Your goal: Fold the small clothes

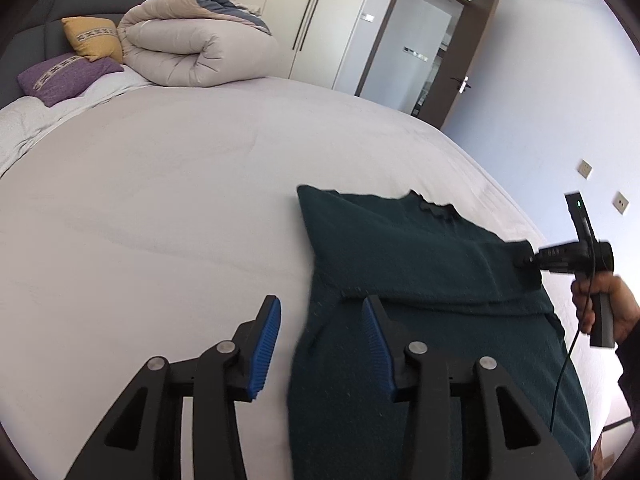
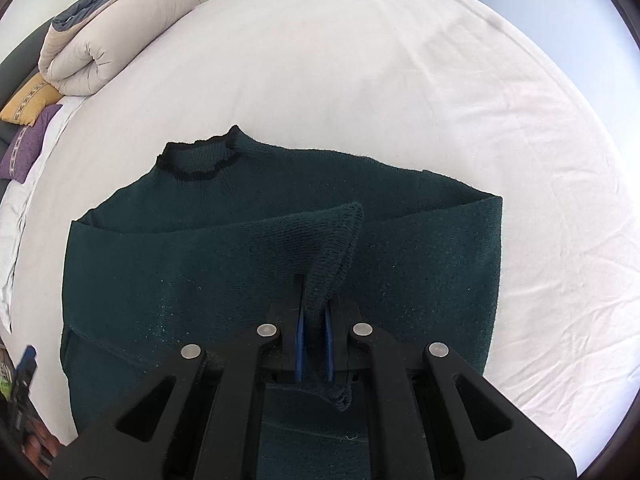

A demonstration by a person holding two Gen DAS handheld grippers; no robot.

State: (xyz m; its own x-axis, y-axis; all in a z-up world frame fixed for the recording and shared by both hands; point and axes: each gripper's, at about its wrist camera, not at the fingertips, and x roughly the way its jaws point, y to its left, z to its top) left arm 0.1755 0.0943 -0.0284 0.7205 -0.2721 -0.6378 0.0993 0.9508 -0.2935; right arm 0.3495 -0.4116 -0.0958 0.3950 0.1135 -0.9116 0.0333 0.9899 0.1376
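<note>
Knit fabric is pinched between the narrow fingers of the right gripper (image 2: 314,328), a raised fold of the sweater (image 2: 280,248) being drawn up from its middle. The left gripper (image 1: 320,344) is held part open with nothing between its fingers, one finger over the sweater's near edge, the other over the bed (image 1: 160,200). A fold is judged to be under way; next, the pinched fold would need to be carried across and laid flat, with the free edge steadied. The sweater, dark green with a black-trimmed collar (image 2: 196,160), is spread on the white bed, partly doubled over. Beyond, a rolled duvet (image 1: 192,48) is seen.
</note>
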